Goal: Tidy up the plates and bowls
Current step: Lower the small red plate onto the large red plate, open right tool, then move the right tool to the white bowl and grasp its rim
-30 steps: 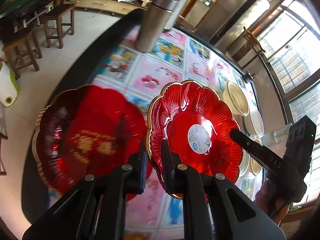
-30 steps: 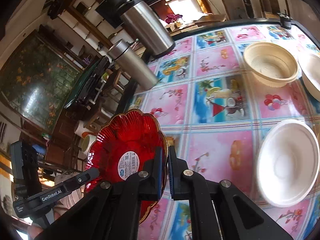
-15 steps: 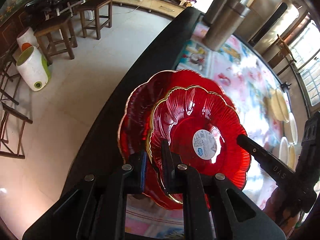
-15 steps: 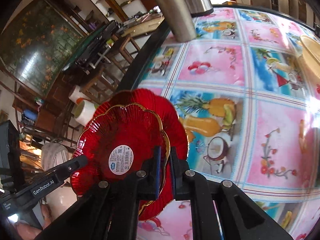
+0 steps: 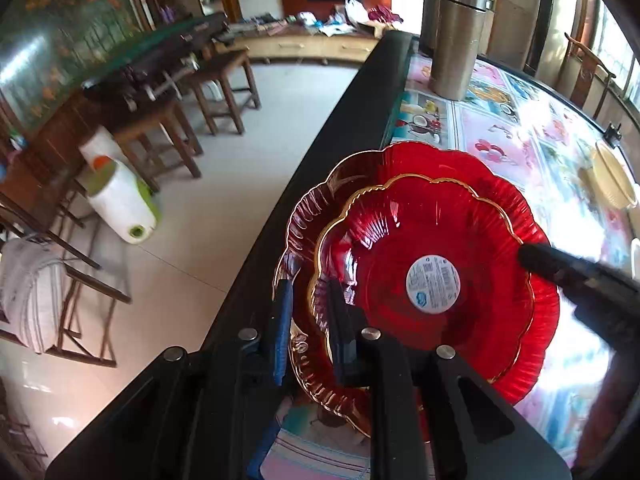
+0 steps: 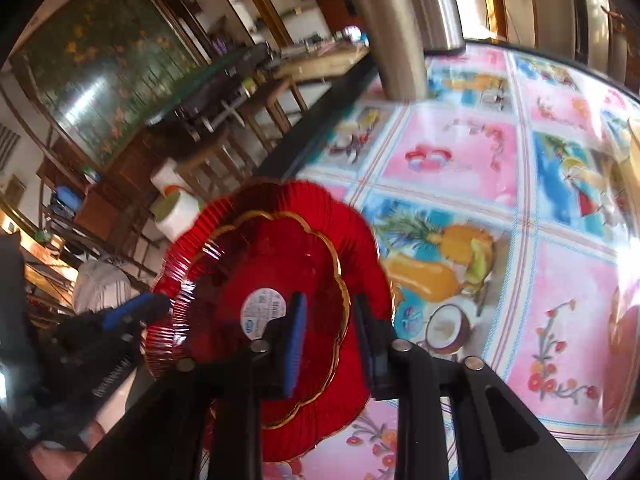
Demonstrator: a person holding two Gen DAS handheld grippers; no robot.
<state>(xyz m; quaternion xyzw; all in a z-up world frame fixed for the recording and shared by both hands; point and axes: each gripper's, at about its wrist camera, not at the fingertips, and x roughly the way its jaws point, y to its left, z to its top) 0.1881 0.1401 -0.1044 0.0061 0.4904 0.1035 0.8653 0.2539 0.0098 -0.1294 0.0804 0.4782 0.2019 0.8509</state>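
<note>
A small red plate (image 5: 432, 248) with a gold scalloped rim and a round white sticker (image 5: 433, 285) lies inside a larger red plate (image 5: 316, 204), at the table (image 5: 500, 140) edge on a bright fruit-print cloth. A second ago the two plates were side by side. The left tongs (image 5: 310, 308) are parted, straddling both rims. The right tongs (image 6: 330, 320) are also parted around the rims, where earlier they pinched the small plate. A cream bowl (image 5: 612, 180) sits well apart, with nothing visible inside.
</note>
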